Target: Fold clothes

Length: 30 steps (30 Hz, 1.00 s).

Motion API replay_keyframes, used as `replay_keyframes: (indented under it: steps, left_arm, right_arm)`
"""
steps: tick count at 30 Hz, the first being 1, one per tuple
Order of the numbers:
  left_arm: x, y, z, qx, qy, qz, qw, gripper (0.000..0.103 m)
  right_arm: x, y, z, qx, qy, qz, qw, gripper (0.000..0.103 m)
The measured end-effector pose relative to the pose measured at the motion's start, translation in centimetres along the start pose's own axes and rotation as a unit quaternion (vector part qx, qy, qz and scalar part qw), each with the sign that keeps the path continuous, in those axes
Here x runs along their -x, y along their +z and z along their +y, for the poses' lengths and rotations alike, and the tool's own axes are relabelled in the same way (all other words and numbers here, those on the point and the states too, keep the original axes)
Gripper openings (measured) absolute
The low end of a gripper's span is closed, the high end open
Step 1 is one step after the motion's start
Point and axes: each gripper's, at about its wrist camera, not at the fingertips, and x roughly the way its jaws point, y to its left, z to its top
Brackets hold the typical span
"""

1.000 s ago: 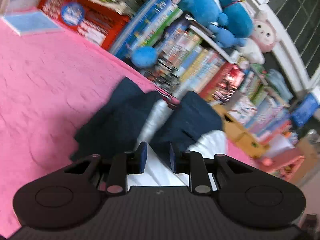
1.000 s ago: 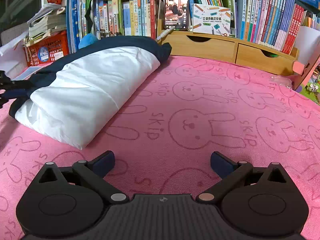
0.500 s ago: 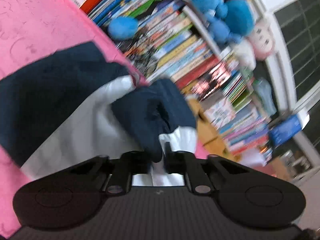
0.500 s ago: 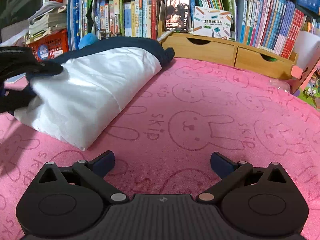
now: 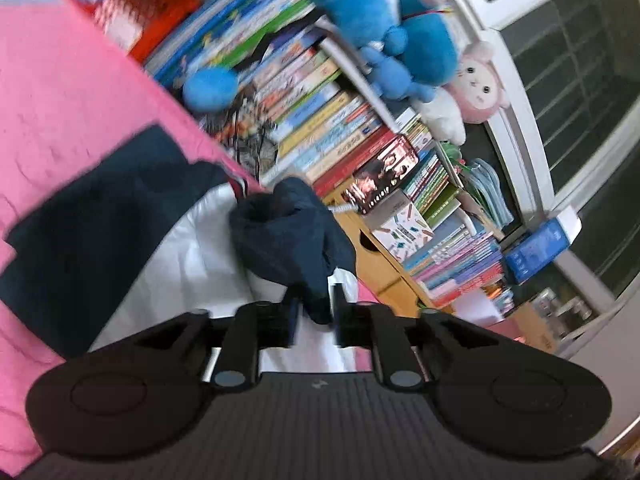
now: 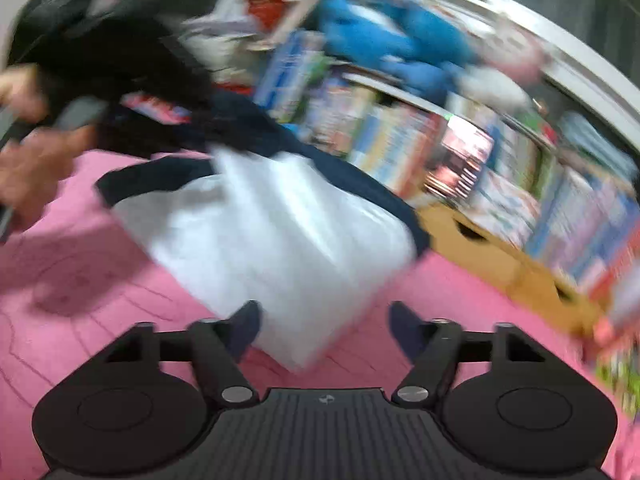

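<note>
Pinching bunched navy sleeve (image 5: 292,240), left hand-held gripper (image 5: 314,316); right hand-held gripper (image 6: 324,320) spread wide, straddling smooth white garment (image 6: 280,232).

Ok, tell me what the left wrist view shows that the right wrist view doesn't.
Only the left wrist view: the left gripper shut on the navy sleeve.

Only the right wrist view: the right gripper open over the garment's white corner, and the person's hand, blurred.

Both: the navy-and-white garment, the pink blanket, and the bookshelf.
</note>
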Motion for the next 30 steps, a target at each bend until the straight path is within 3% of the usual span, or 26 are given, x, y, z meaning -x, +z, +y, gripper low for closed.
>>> replay_keyframes:
  steps: [1,3,5,9,13,14,15,16,18,20,24,27,29,30]
  left_arm:
    - [-0.5,0.5,0.3,0.008,0.001,0.013,0.9999,0.035]
    - [-0.7,1.1,0.8,0.007,0.002,0.019,0.9998,0.035]
    - [-0.4,1.6,1.2,-0.001,-0.016,0.024,0.9996,0.013]
    - [1.7,2.0,1.3,-0.045,-0.069,0.043,0.9957,0.013]
    - [3.1,2.6,1.1,-0.083,-0.124,0.09,0.9847,0.013]
    - [3.6,2.8,1.1,-0.087,-0.132,0.088,0.9834,0.013]
    - [4.1,3.0,1.0,-0.092,-0.141,0.086,0.982,0.014]
    - [4.6,3.3,0.9,-0.096,-0.149,0.084,0.9805,0.016]
    - [5.1,4.4,1.0,-0.099,-0.134,0.069,0.9836,0.028]
    - [4.4,5.6,1.0,-0.104,-0.091,0.068,0.9881,0.055]
    - [0.6,6.6,0.5,-0.129,-0.023,0.105,0.9858,0.074]
    - [-2.9,6.5,1.4,-0.101,-0.025,0.141,0.9845,0.066]
    - [-3.7,6.1,2.3,-0.075,-0.047,0.158,0.9835,0.046]
    - [-3.8,5.9,2.4,-0.071,-0.052,0.156,0.9838,0.042]
  right_arm:
    - [-0.7,0.4,0.8,0.015,0.006,0.0,1.0,0.053]
    - [-1.7,1.2,2.1,0.041,0.013,-0.001,0.999,0.051]
    - [-2.5,2.0,3.4,0.071,0.004,-0.011,0.997,0.049]
    - [-4.4,3.9,5.4,0.117,-0.023,-0.025,0.993,0.045]
    - [-6.2,5.2,7.0,0.163,-0.047,-0.042,0.985,0.045]
    - [-6.7,5.4,7.3,0.174,-0.055,-0.048,0.982,0.041]
    - [-7.0,5.6,7.5,0.18,-0.063,-0.052,0.98,0.02]
    - [-7.2,5.7,7.6,0.182,-0.071,-0.052,0.979,0.008]
    - [-7.2,5.4,7.7,0.194,-0.08,-0.061,0.976,0.007]
    - [-6.8,4.7,7.9,0.214,-0.089,-0.074,0.97,0.006]
    - [-4.5,3.4,7.5,0.251,-0.088,-0.105,0.958,0.006]
    - [-3.3,3.0,7.2,0.279,-0.086,-0.121,0.949,0.006]
    - [-3.7,3.1,7.2,0.288,-0.094,-0.118,0.946,0.007]
    - [-4.2,3.3,7.2,0.287,-0.095,-0.114,0.946,0.009]
